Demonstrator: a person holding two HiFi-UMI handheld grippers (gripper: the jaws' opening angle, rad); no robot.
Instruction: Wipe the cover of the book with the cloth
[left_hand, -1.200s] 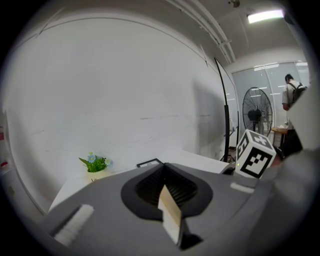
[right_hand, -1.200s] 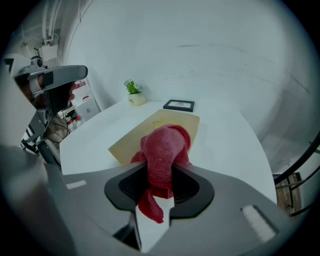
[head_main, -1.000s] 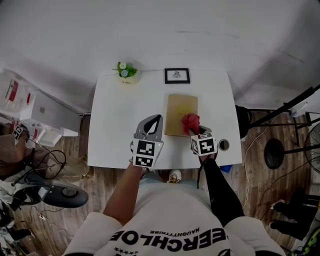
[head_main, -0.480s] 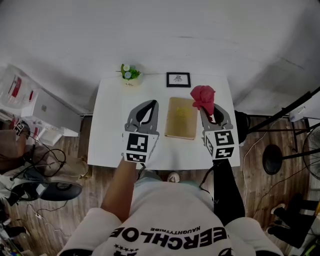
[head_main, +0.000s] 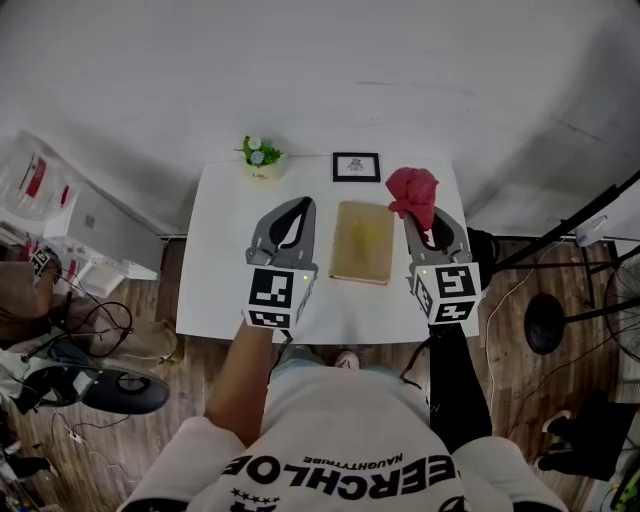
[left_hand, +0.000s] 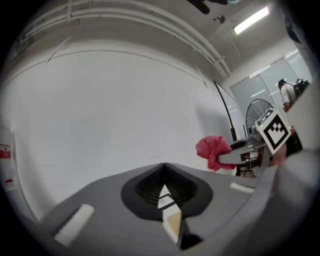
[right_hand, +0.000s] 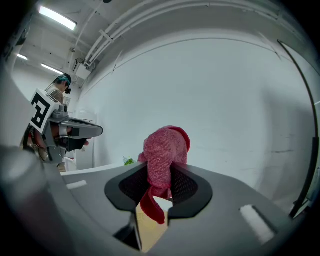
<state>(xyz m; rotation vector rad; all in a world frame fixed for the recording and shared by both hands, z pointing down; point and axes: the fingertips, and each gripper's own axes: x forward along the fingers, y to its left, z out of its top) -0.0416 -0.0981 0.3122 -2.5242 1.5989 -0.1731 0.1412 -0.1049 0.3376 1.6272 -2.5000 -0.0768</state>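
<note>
Head view: finds book (head_main: 362, 242) flat on white table (head_main: 225, 260), between left gripper (head_main: 299, 205) and right gripper (head_main: 422, 218), touched by neither. Notes red cloth (head_main: 412, 190) held up beside the book's far right corner.

Left gripper view: shows jaws together, tips meeting, nothing between.

Right gripper view: shows jaws clamped on the cloth, bunched above them, one tail hanging below.

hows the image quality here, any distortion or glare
Head view: dim and flat, room edges bowed, book clear. Left gripper view: heavy fisheye, black corners, ceiling light glaring white. Right gripper view: same fisheye, cloth sharp enough to show its weave.
</note>
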